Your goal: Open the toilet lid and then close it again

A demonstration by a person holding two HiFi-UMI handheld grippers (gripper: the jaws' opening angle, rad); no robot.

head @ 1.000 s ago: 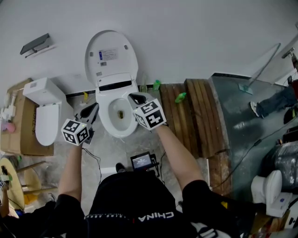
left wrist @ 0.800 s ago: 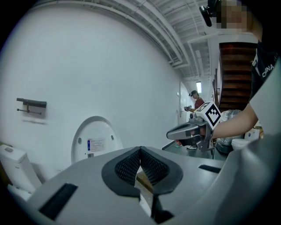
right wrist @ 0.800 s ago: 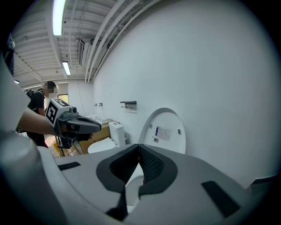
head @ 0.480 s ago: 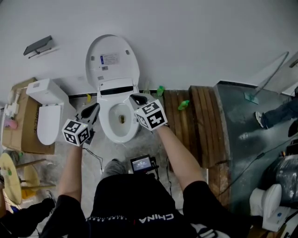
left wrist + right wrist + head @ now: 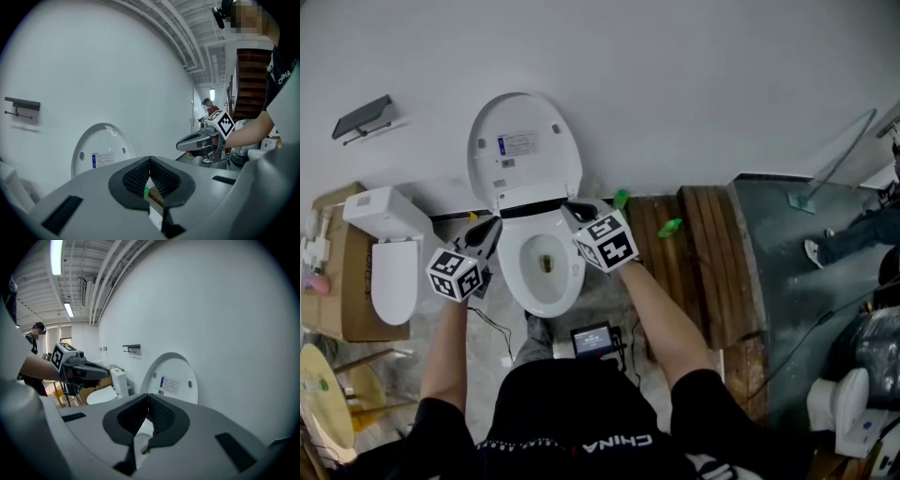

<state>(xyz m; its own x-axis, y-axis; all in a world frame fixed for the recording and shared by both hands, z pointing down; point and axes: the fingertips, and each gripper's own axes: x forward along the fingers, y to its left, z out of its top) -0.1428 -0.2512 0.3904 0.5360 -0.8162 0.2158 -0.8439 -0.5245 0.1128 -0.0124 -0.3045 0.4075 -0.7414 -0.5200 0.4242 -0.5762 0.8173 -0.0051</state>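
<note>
Print on the label [image 5: 517, 143] of the toilet lid [image 5: 548, 164] is too small to read. The head view's right edge cuts off 1 person's legs [image 5: 851, 231]. The left gripper [image 5: 150, 163] hides the bowl [image 5: 514, 281] in its own view.

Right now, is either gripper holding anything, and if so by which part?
Nothing is held. The left gripper and the right gripper are both shut and empty; the toilet lid stands open, untouched.

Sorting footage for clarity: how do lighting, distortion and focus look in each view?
Head view: even light, sharp, raised toilet lid crisp. Left gripper view: strong fisheye, black corners, straight lines bowed. Right gripper view: same fisheye, ceiling lamp blown out.
</note>
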